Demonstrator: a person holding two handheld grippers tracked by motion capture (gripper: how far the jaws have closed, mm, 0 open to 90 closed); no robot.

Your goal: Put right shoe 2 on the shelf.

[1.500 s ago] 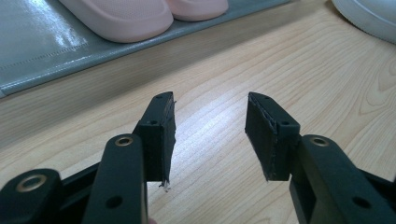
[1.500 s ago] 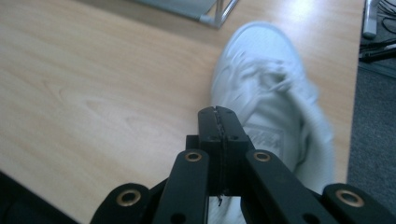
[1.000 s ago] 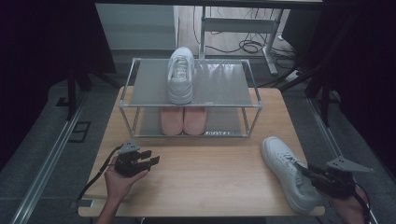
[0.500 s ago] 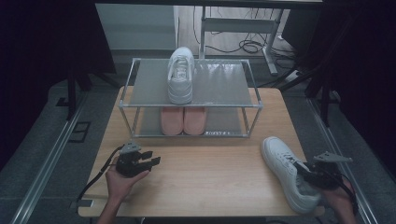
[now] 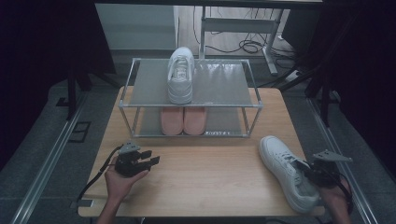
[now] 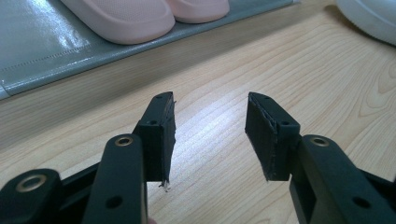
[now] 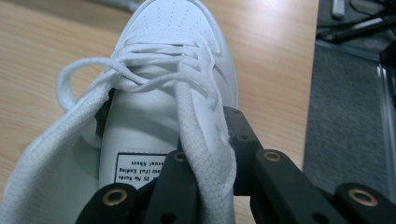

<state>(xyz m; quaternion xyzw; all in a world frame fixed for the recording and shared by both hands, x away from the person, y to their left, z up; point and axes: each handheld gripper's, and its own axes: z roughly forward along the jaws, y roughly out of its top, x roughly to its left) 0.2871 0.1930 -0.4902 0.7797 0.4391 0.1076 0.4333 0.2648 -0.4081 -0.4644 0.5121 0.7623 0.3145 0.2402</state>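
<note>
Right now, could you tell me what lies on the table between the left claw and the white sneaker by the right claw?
Nothing: in the high view, bare wooden tabletop runs from the left claw to the white sneaker.

1. Bench: light wooden top, in the lower middle of the high view, grain running left to right.
2. Shoe rack: metal-framed, two grey shelves, standing on the far half of the bench, centre of the frame.
3. Upper shelf: carries one white sneaker, toe pointing away, left of the shelf's middle.
4. Lower shelf: carries a pair of pink slippers, side by side and touching, below the sneaker.
5. Second white sneaker: lies directly on the bench at lower right, near the right edge, toe towards the rack.
</note>
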